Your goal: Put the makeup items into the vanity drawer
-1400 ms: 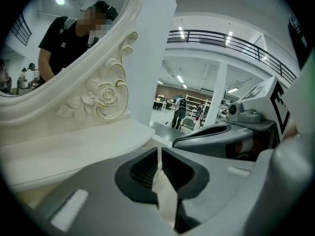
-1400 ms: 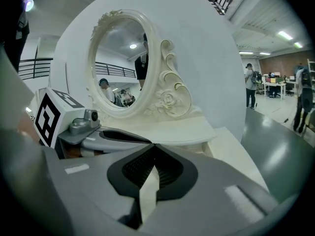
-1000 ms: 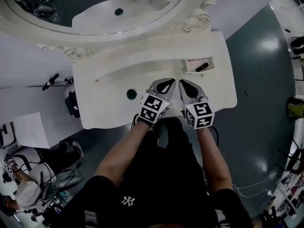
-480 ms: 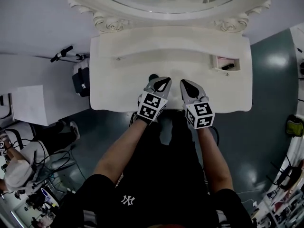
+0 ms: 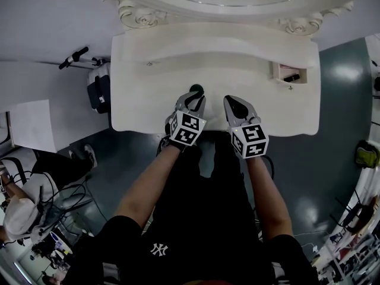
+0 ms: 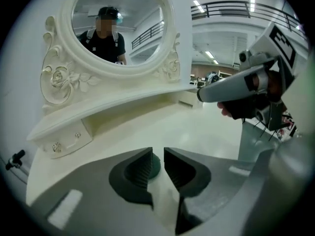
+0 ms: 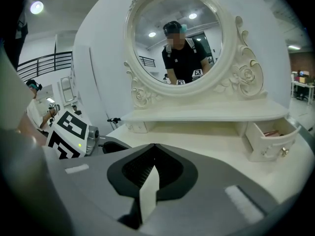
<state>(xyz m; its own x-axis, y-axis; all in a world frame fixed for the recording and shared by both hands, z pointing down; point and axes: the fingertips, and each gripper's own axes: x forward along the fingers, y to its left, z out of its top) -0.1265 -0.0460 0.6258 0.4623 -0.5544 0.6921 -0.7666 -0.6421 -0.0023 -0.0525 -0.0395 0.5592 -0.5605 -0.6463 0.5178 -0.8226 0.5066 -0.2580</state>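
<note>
Looking down at the white vanity table [image 5: 148, 100], the one loose makeup item I can spot is a small round dark green thing [image 5: 196, 89], maybe a compact, though it's too small to say for sure. It lies flat on the tabletop, well to the left of the open drawer [image 5: 289, 67] and nearer the front edge than the drawer is. The left gripper [image 5: 193, 98] is right on top of that spot. In the left gripper view [image 6: 157, 154] its fingers are a narrow gap apart, and the green disc [image 6: 155, 165] peeks out just past the tip of the left-hand finger. Bare white tabletop shows through the gap, so it isn't clamped on anything. The right gripper [image 5: 234, 103] hovers over the table's front edge, left of the drawer and just beside the left gripper. Its own view [image 7: 153, 149] shows the fingers closed together at the tips with nothing between them. The drawer [image 7: 266, 144] is pulled out from under the shelf. It's cream like the rest of the vanity, with a little knob on the front. Inside it there's a short dark stick-shaped item [image 5: 291, 78] and something pinkish [image 7: 272, 132] that I can't make out any better.
</note>
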